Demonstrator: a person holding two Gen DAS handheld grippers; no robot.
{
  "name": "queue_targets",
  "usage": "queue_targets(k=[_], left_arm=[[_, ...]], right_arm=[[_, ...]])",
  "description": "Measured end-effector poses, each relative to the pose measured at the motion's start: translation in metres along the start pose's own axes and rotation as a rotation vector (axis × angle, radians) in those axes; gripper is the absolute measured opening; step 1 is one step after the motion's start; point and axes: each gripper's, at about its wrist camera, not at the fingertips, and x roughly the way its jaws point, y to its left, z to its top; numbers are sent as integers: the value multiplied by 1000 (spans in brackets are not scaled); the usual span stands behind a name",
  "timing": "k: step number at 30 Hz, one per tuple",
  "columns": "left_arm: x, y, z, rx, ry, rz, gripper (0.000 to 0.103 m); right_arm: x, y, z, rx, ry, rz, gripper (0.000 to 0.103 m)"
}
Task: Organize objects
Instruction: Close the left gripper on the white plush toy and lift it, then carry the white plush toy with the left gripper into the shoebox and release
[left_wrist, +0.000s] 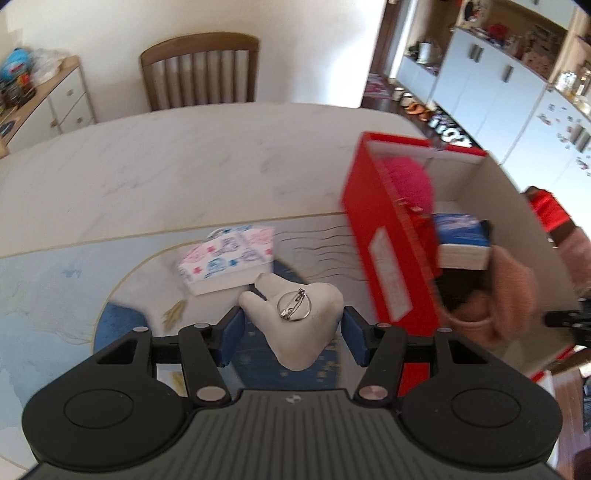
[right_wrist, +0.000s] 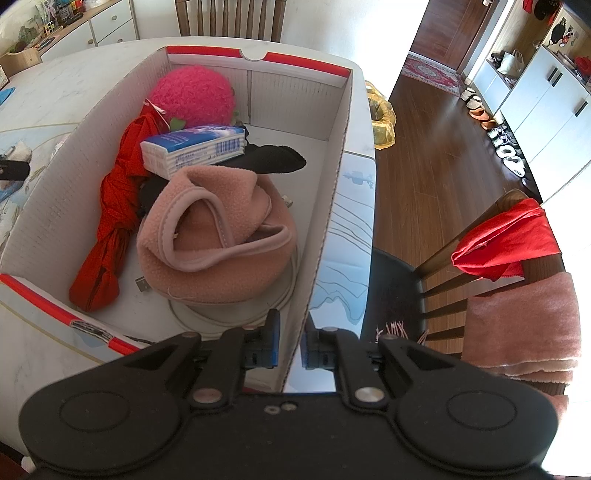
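Left tool (left_wrist: 291, 332) clamped on white tooth-shaped plush (left_wrist: 295, 325), pads pressing both sides, metal pin-back (left_wrist: 293, 303) facing up. Plush held above blue mat (left_wrist: 258, 369) on worktop (left_wrist: 166, 166), just left of red box (left_wrist: 384, 258). Small patterned box (left_wrist: 227, 258) on worktop beyond plush, apart from it.

Right tool (right_wrist: 290, 345) pinched on box's near-right wall (right_wrist: 325, 221), one pad inside, one outside.

Inside box: pink fleece item (right_wrist: 218, 240) center, tissue pack (right_wrist: 194, 149) resting partly on it, bright pink fuzzy ball (right_wrist: 192, 96) at far end, red cloth (right_wrist: 114, 221) along left wall, black fabric (right_wrist: 273, 160) under tissue pack, white cable (right_wrist: 229, 317) coiled on box floor under fleece.

Chair (left_wrist: 201, 70) behind worktop's far edge. Another chair (right_wrist: 517, 258) w/ red cloth draped, right of worktop.
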Motion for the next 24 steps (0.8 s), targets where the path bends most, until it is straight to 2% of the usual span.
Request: queue_targets(k=[6, 14, 24], left_arm=[[-24, -29, 14, 52, -44, -78, 57], [-29, -72, 30, 135, -53, -144, 57], [-9, -126, 30, 262, 30, -197, 57]], right_arm=[[-1, -3, 1, -4, -1, -3, 10], [-2, -2, 2, -9, -3, -5, 10], [-1, 0, 2, -12, -7, 1, 10]])
